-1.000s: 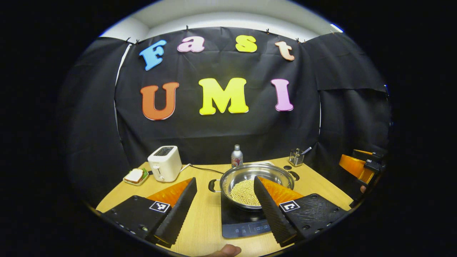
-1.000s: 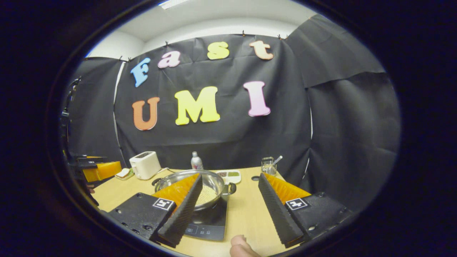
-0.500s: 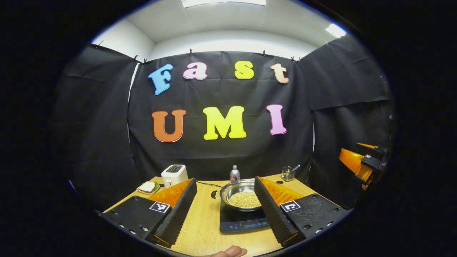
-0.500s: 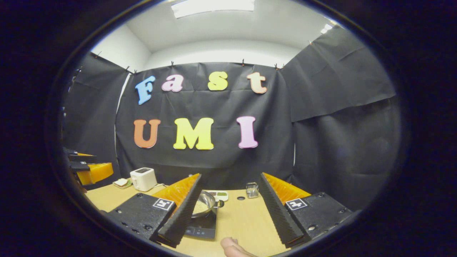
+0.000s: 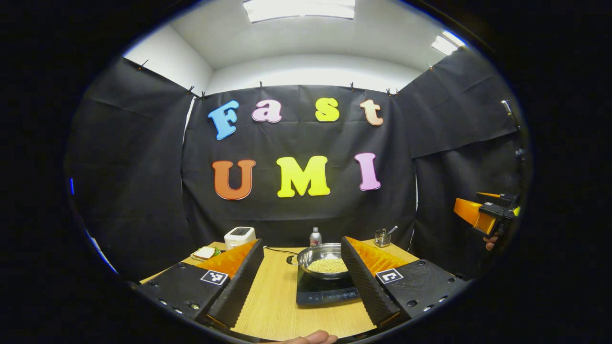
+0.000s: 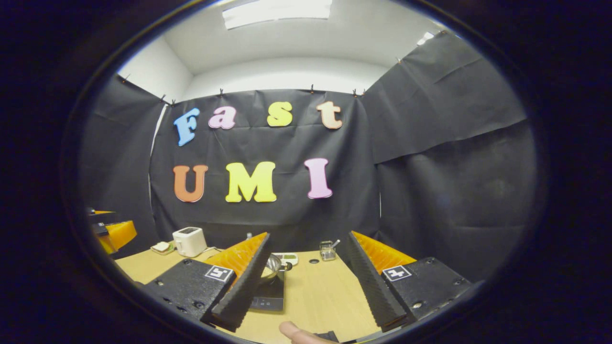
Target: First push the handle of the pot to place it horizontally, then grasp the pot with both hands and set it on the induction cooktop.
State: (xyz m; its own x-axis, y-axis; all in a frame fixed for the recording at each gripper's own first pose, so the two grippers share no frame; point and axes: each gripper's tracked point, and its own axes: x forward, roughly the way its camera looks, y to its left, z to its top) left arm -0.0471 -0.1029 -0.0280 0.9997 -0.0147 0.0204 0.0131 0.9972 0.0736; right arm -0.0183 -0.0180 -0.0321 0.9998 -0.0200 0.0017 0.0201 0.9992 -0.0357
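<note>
Pot (image 5: 325,260) of pale beads sitting on induction cooktop (image 5: 324,291), ahead of left gripper (image 5: 302,258), jaws spread, empty, right gripper (image 6: 308,255) likewise wide apart, cooktop beyond its left finger

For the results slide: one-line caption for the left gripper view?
Steel pot of beige grains sits on black induction cooktop; open left gripper held clear above wooden table.
</note>
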